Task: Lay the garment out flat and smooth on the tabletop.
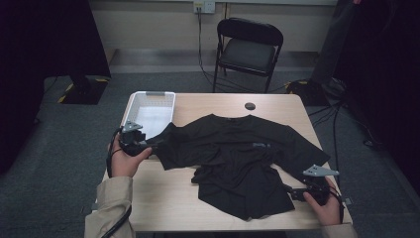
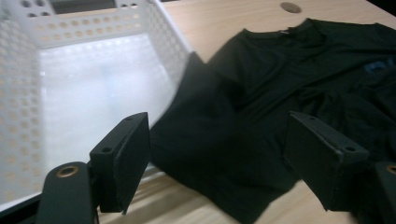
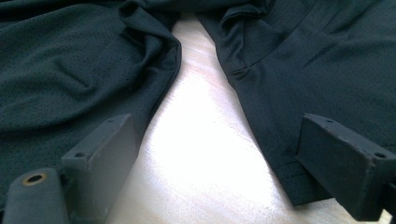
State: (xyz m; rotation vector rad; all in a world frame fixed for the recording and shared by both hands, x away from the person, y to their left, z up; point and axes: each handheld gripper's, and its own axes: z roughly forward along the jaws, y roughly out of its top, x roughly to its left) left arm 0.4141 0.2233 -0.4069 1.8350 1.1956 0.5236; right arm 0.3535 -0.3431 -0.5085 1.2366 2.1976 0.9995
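A black T-shirt (image 1: 237, 148) lies on the wooden table (image 1: 168, 198), chest up, with its lower half bunched toward the front edge. My left gripper (image 1: 151, 144) is at the shirt's left sleeve, beside the basket. In the left gripper view this gripper (image 2: 217, 126) stands open, and the sleeve (image 2: 205, 140) lies past the wide gap without the pads pressing on it. My right gripper (image 1: 291, 192) sits at the shirt's lower right hem. In the right gripper view it (image 3: 217, 126) is open over bare table, with dark fabric (image 3: 70, 70) on either side.
A white perforated basket (image 1: 148, 95) stands at the table's back left, its wall (image 2: 168, 32) close to the sleeve. A dark round cable hole (image 1: 250, 105) is in the tabletop behind the collar. A black folding chair (image 1: 250, 47) stands beyond the table.
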